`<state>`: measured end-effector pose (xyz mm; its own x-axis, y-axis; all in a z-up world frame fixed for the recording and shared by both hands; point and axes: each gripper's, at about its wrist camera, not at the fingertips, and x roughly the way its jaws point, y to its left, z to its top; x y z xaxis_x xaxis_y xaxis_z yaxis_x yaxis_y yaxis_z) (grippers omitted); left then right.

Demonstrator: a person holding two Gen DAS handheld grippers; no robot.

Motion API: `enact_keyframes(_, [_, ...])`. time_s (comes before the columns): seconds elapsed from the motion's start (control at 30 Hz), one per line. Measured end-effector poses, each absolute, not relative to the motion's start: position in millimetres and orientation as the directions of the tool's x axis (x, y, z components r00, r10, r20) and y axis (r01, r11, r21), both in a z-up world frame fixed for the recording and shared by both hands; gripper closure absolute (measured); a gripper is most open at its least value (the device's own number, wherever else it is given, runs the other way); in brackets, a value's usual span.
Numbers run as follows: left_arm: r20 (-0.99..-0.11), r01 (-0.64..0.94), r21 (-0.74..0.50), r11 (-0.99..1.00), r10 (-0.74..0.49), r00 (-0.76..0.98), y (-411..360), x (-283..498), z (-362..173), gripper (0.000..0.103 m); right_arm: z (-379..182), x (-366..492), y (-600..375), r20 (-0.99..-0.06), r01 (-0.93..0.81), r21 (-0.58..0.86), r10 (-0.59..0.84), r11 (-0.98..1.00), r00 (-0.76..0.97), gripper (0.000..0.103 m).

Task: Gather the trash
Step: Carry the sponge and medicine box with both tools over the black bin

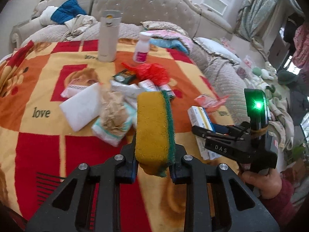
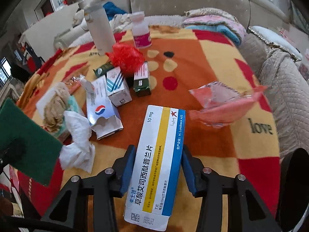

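Both of my grippers are pitched down over the bed's blanket [image 1: 44,89]. Left gripper [image 1: 154,162]: fingers clamped on a yellow sponge [image 1: 152,125] with a green scouring edge, standing upright, clear of the blanket. Right gripper [image 2: 156,170]: fingers clamped on the long sides of a white medicine box [image 2: 156,164] with yellow and blue stripes, printed face up. Loose tissue [image 2: 79,141], cartons and a red bag [image 2: 126,58] lie beyond.

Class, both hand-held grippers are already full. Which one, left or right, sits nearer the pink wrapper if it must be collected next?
Right, probably. The right hand-held gripper, shut on the medicine box, has the pink wrapper just ahead. The left hand-held gripper grips the sponge farther off.
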<state>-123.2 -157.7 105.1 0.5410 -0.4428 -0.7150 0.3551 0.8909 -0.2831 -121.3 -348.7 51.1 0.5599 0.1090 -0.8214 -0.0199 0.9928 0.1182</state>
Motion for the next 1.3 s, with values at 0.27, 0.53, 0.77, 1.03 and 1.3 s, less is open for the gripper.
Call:
enact_keyframes(0.27, [-0.707, 0.448, -0.292, 0.845, -0.506, 0.494, -215.6, -133.1, 117.6, 0.080, 71.5, -161.2, -393.8, -0.796, 0.049, 0.091, 0.043, 0.995, 0.604, 0.058])
enact_keyframes(0.53, [-0.712, 0.544, -0.289, 0.788, -0.557, 0.428, -283.9, -148.0, 118.5, 0.080, 79.9, -202.4, -448.3, -0.782, 0.127, 0.116, 0.011, 0.985, 0.623, 0.058])
enact_keyframes(0.77, [-0.725, 0.601, -0.300, 0.741, -0.586, 0.362, -334.4, -152.4, 114.0, 0.080, 86.4, -236.7, -503.5, -0.769, 0.223, 0.137, -0.038, 0.965, 0.638, 0.058])
enact_keyframes(1.03, [-0.729, 0.635, -0.329, 0.699, -0.615, 0.300, -387.7, -153.7, 110.6, 0.080, 77.2, -256.0, -565.7, -0.774, 0.340, 0.162, -0.095, 0.926, 0.626, 0.058])
enact_keyframes(1.3, [-0.722, 0.667, -0.338, 0.663, -0.638, 0.268, -441.7, -152.9, 105.3, 0.080, 55.6, -258.6, -605.8, -0.800, 0.410, 0.168, -0.119, 0.896, 0.588, 0.058])
